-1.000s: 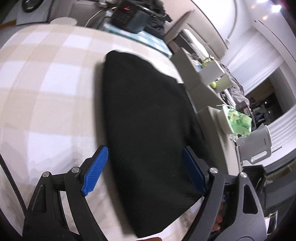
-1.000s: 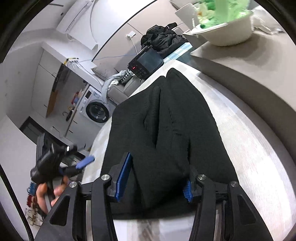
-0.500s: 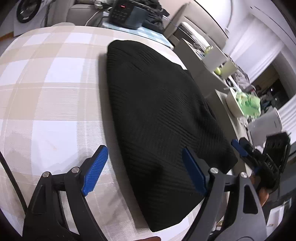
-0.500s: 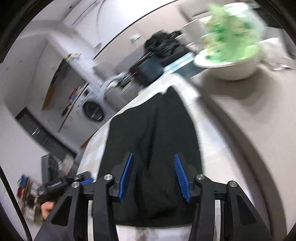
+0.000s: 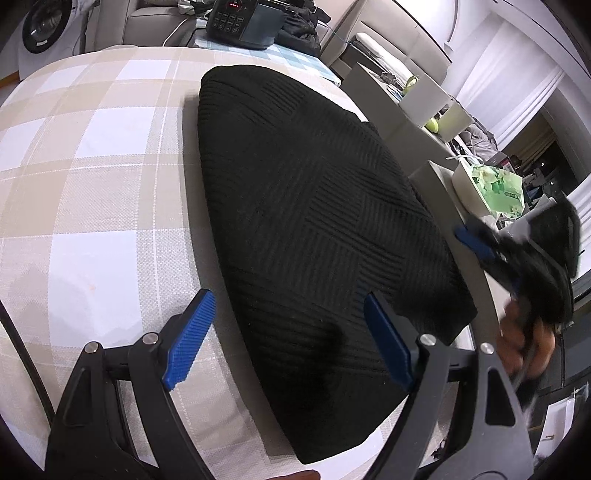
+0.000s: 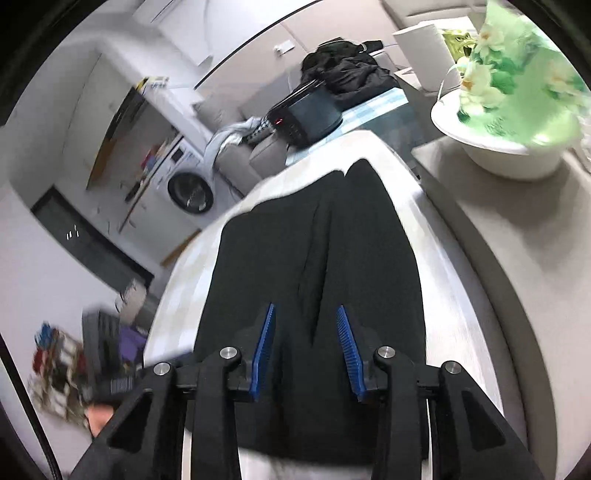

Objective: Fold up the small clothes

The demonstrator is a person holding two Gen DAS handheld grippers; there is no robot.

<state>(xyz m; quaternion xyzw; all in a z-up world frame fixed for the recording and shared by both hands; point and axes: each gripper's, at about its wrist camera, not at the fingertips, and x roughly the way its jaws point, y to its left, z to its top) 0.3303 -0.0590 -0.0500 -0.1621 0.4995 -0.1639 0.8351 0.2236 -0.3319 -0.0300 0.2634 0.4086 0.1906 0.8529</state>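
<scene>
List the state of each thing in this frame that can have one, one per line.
Black knit garment: folded, lying flat on the checked tablecloth.
Left gripper: open, empty, over the garment's near edge.
Right gripper: open, empty, above the garment.
Cooker: powered, red display lit.
Washing machine: door closed.

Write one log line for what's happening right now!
black knit garment: folded flat on checked cloth | left gripper: open, empty | right gripper: open, empty
</scene>
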